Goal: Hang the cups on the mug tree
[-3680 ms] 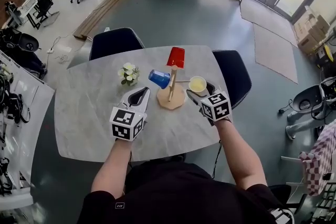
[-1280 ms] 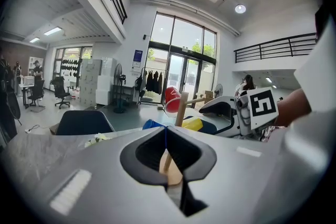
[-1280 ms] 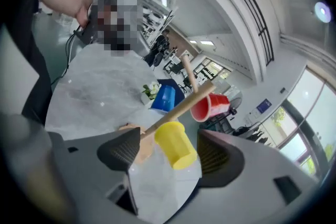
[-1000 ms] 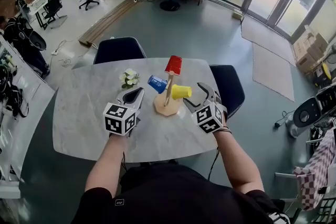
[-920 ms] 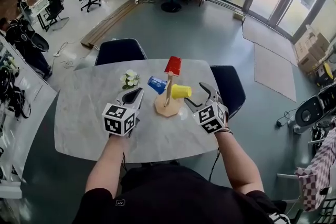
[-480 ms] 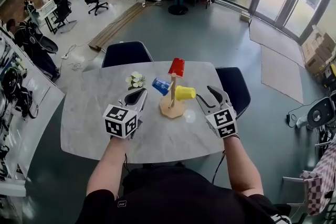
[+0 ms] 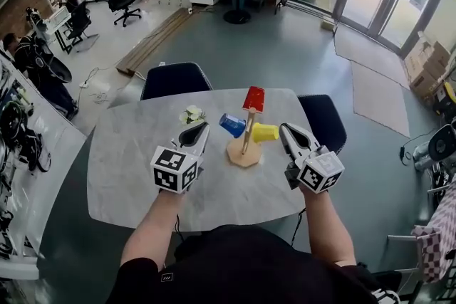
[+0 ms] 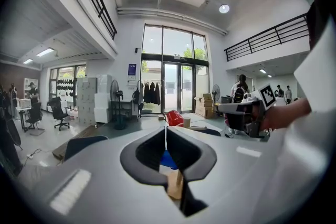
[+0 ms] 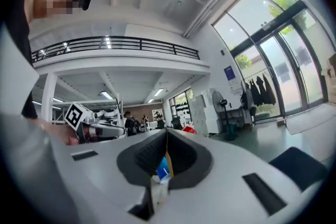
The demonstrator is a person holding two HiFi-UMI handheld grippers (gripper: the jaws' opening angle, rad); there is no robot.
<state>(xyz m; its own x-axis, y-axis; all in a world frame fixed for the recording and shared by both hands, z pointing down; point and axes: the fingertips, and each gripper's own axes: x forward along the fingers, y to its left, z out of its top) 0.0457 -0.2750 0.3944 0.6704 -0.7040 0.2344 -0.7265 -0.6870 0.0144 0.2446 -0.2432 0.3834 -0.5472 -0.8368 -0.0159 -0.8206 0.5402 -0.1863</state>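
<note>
On the grey table [image 7: 128,160] stands the wooden mug tree [image 7: 244,146]. A red cup [image 7: 254,99] sits on top, a blue cup [image 7: 232,124] hangs at its left and a yellow cup [image 7: 264,132] at its right. My left gripper [image 7: 198,132] hovers left of the tree, shut and empty. Just right of the yellow cup and clear of it, my right gripper [image 7: 287,130] has just closed its jaws on nothing. In the left gripper view the shut gripper [image 8: 165,131] faces the blue cup [image 8: 168,159] and red cup [image 8: 175,118]. In the right gripper view the shut gripper [image 9: 167,134] faces the blue cup [image 9: 164,168].
A small bunch of white flowers [image 7: 192,114] lies on the table behind the left gripper. Two dark chairs stand at the far side, one [image 7: 176,78] at the left and one [image 7: 322,121] at the right.
The yellow cup, earlier in the right gripper, now hangs on the tree. The right gripper drew back from it, rolled and went from wide open to shut. Both grippers rose slightly.
</note>
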